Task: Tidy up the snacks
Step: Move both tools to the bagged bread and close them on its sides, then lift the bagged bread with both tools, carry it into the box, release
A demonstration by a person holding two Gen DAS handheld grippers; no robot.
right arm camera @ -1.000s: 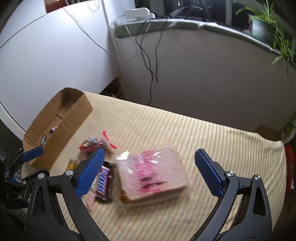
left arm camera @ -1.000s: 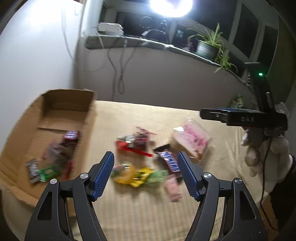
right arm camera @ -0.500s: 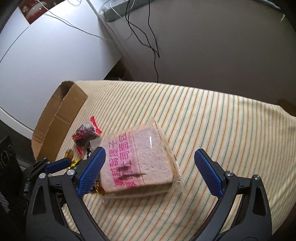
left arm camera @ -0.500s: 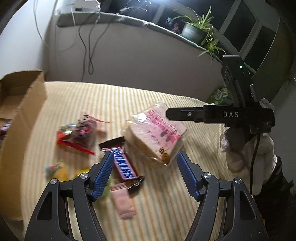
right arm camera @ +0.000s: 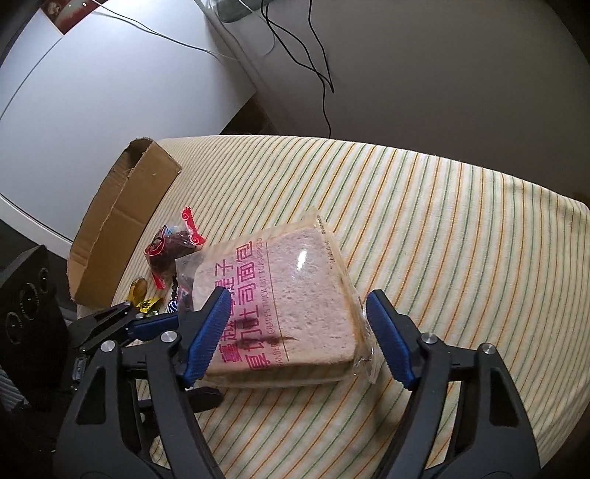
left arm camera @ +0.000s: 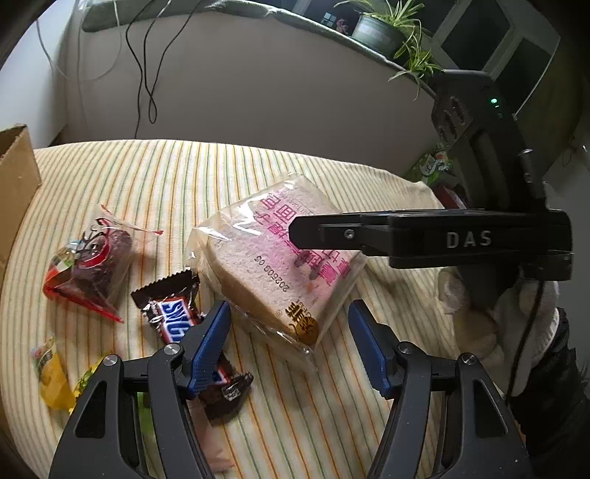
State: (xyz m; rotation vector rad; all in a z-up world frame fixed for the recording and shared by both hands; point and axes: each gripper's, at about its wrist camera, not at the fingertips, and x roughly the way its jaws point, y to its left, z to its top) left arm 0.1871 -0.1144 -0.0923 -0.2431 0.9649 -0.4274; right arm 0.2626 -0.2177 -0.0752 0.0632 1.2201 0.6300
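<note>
A clear bag of sliced bread (right arm camera: 295, 287) with pink print lies on the striped cloth. My right gripper (right arm camera: 298, 335) straddles its near end. The jaws are closing, one blue pad at each side of the wrapper, and I see no firm pinch. In the left wrist view that gripper (left arm camera: 295, 232) hangs over the bread (left arm camera: 258, 265), held by a white-gloved hand (left arm camera: 497, 317). My left gripper (left arm camera: 291, 342) is open and closing slightly, with nothing between its pads. It is just short of the bread's near corner, its left finger over a Snickers bar (left arm camera: 173, 324).
A red-edged snack bag (left arm camera: 88, 265) and yellow candies (left arm camera: 51, 368) lie left of the Snickers. An open cardboard box (right arm camera: 121, 224) stands at the table's left end. Behind are a wall, hanging cables and a ledge with a potted plant (left arm camera: 383, 29). Bare striped cloth (right arm camera: 461, 221) spreads to the right.
The left gripper swung right from the box and small candies to the bread and sank. The right gripper dropped onto the bread and its jaws narrowed around it.
</note>
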